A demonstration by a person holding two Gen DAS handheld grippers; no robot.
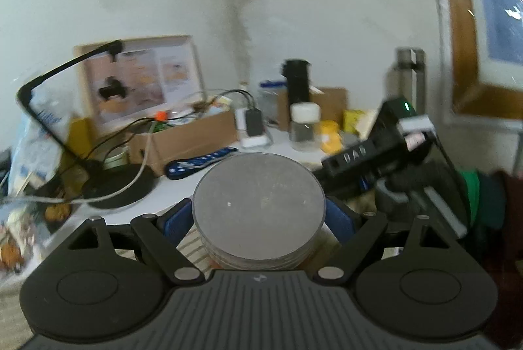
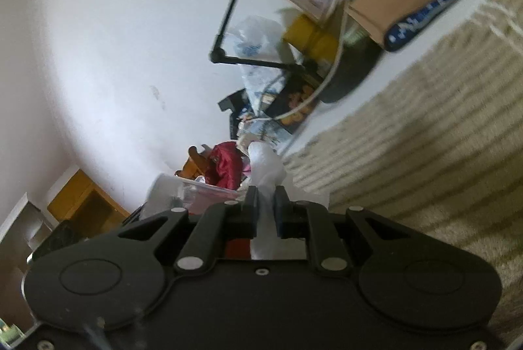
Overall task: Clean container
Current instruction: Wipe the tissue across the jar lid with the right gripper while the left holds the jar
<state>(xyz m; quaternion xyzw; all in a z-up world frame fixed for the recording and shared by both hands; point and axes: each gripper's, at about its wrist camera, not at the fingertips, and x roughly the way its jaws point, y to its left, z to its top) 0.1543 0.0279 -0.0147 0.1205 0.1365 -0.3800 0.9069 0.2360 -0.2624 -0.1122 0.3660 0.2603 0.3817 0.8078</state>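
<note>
A round clear container (image 1: 259, 208) with a flat grey face turned toward the camera fills the middle of the left wrist view. My left gripper (image 1: 259, 219) is shut on it, its blue pads (image 1: 178, 219) pressed on both sides. The right gripper's black body (image 1: 369, 150) shows to the right of the container in that view. In the right wrist view, my right gripper (image 2: 264, 203) is shut on a crumpled white tissue (image 2: 266, 167) that sticks out past the fingertips. This view is strongly tilted, and the container does not show in it.
A striped beige cloth (image 2: 425, 154) covers the table. Behind stand a black desk lamp (image 1: 108, 183), a cardboard box (image 1: 186, 137) with cables, a blue remote (image 1: 199, 162), a small white-lidded jar (image 1: 304, 127) and a metal bottle (image 1: 408, 72). A clear plastic tub (image 2: 196, 191) sits beyond the right gripper.
</note>
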